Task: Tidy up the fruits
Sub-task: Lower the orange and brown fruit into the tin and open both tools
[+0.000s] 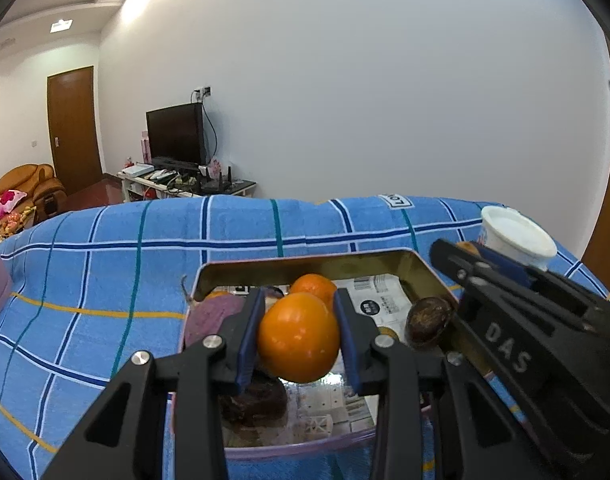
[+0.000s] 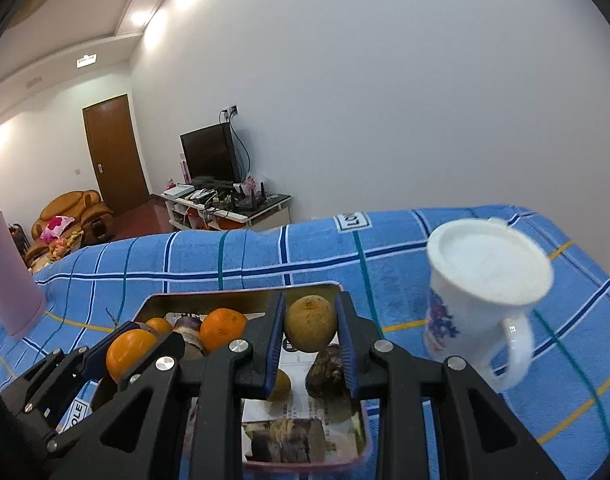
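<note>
My left gripper point(image 1: 299, 334) is shut on a smooth orange fruit point(image 1: 299, 338) held just above the open metal tin point(image 1: 305, 265). Its blue pads point(image 1: 252, 332) press both sides of the fruit. My right gripper point(image 2: 309, 330) is shut on a dull yellow-brown round fruit point(image 2: 309, 322), also over the tin point(image 2: 241, 298). Inside the tin lie an orange point(image 1: 315, 286), a purple fruit point(image 1: 213, 312), a dark brown fruit point(image 1: 427, 320) and another dark lump point(image 1: 257, 400). The left gripper with its orange fruit point(image 2: 129, 350) shows at the lower left of the right wrist view.
The tin sits on a blue checked cloth point(image 1: 105, 264). A white mug point(image 2: 485, 292) stands just right of the tin, close to my right gripper. A pink cylinder point(image 2: 9, 280) stands at the far left. A television and an armchair are far behind.
</note>
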A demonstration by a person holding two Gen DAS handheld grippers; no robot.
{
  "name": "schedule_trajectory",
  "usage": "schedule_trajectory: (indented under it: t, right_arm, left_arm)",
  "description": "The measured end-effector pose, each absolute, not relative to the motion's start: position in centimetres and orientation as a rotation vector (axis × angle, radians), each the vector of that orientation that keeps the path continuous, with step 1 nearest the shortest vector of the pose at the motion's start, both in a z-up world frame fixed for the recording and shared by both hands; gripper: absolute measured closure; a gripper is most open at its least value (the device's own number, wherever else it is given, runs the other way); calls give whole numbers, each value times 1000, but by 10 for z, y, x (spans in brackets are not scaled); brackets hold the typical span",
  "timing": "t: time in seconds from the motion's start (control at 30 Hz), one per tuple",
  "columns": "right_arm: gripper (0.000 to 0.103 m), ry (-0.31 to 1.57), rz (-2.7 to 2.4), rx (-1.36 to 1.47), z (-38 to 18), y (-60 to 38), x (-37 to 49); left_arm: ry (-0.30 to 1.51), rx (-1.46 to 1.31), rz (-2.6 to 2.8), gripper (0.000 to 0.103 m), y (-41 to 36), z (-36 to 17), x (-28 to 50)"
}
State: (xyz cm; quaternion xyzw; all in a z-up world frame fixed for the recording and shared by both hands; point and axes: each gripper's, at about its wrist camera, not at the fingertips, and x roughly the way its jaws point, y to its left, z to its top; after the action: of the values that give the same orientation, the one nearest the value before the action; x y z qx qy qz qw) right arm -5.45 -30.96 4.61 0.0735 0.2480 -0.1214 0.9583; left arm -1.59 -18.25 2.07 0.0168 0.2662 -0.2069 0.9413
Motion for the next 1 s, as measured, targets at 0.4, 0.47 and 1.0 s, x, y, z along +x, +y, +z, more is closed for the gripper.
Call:
schedule_trajectory:
  t: [0.4,0.47,1.0]
  right_arm:
    - [75,562,-175,154,36,-313,-36]
    - [75,570,-164,163,35,-314,-34]
    - [75,633,-53,239,15,-314,-21]
  left_arm:
    - [565,59,-434,66,-191,19,-11]
    - [573,58,-431,66,-191,19,-9]
    - [608,125,-405,66,-204,15,-7]
